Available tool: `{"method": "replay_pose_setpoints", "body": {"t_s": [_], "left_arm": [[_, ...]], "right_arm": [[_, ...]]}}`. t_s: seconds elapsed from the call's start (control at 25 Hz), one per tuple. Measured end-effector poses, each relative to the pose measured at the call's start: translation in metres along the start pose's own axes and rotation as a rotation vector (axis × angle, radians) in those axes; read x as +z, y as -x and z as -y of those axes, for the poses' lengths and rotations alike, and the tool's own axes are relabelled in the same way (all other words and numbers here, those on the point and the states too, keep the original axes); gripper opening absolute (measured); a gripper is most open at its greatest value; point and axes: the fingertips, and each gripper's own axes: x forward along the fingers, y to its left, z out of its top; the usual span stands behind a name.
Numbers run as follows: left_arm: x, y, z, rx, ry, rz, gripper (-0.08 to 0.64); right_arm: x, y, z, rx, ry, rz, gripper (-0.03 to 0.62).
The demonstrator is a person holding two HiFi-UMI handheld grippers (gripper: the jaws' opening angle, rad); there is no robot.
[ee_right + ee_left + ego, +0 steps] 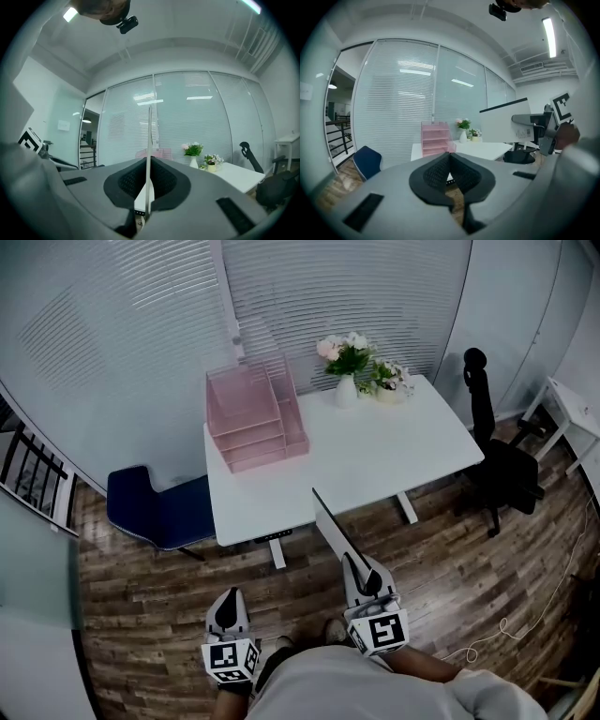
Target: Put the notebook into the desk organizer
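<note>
Jaws of the right gripper [147, 164] pinch a thin white flat notebook [334, 527] on edge; the left gripper [450, 158] is closed on nothing. From the notebook, the pink mesh tiered desk organizer [255, 418] stands at eleven o'clock on the white rectangular table [384, 451].

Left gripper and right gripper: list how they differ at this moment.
The left gripper is empty, its jaws together on nothing; the right gripper is shut on the notebook, which stands on edge between its jaws. In the head view the right gripper reaches nearer the table than the left gripper, which sits further back. Shared: both have closed jaws, point toward the table and are above the wooden floor, short of the table.
</note>
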Motion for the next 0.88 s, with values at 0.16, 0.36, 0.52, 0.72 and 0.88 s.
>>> {"method": "replay_pose_setpoints", "body": {"t_s": [0.16,0.36,0.52,0.72,0.88], "left_arm": [[-0.005,-0.006,0.008,0.024,0.009,-0.006,0.008],[-0.023,-0.017,0.004,0.042,0.044,-0.051,0.008],[-0.026,-0.049,-0.022,0.028,0.069,-0.053,0.008],[-0.019,-0.098,-0.068,-0.026,0.077,-0.048,0.008],[0.007,-0.145,-0.106,-0.088,0.054,-0.032,0.008]], "right_arm": [[-0.003,-0.013,0.013,0.019,-0.004,0.009,0.021],[-0.012,-0.041,0.023,0.03,-0.009,-0.017,0.021],[-0.016,-0.082,0.015,0.029,0.01,-0.02,0.021],[-0.02,-0.139,-0.004,-0.002,0.039,-0.032,0.021],[-0.015,-0.194,-0.012,-0.042,0.059,-0.035,0.021]]}}
